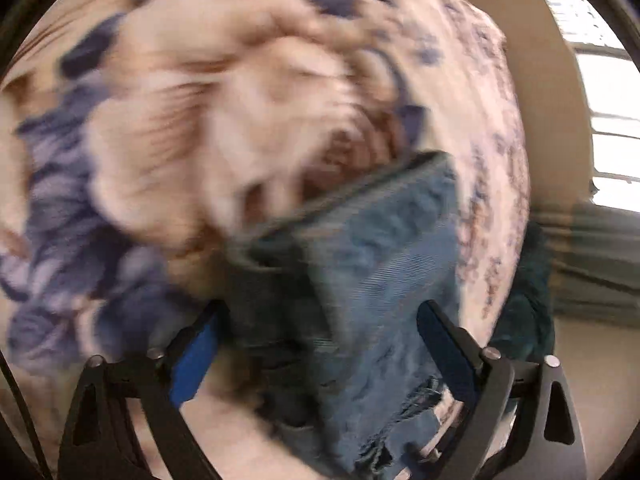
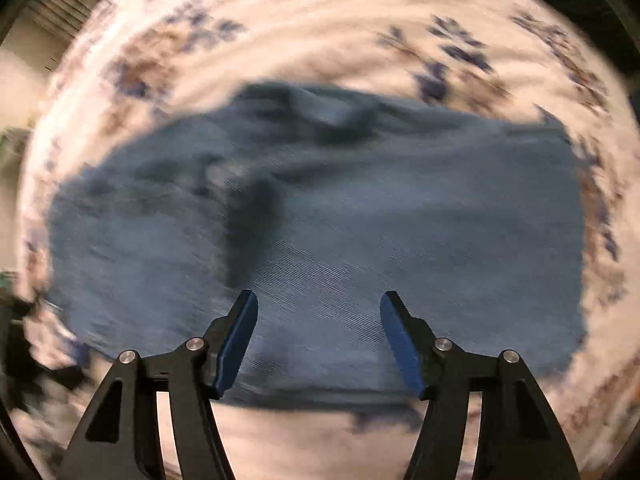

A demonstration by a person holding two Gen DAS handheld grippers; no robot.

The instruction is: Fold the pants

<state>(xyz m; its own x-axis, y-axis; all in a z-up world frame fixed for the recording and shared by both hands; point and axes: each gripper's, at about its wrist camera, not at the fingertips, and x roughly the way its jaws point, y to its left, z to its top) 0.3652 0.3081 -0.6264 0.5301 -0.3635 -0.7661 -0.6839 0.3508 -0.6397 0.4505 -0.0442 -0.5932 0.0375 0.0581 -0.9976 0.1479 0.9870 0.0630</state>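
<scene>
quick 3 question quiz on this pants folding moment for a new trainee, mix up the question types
1. True or false: the right gripper is clamped shut on the jeans.
2. What surface do the jeans lie on? A) bare wooden table B) floral bedspread C) tiled floor
3. In the left wrist view, what hangs off the jeans' end near the left gripper?

Key
1. False: its jaws stand apart, nothing pinched between them.
2. B
3. A frayed hem, with loose threads. The denim lies between the open fingers; blur hides whether a pad touches it.
</scene>
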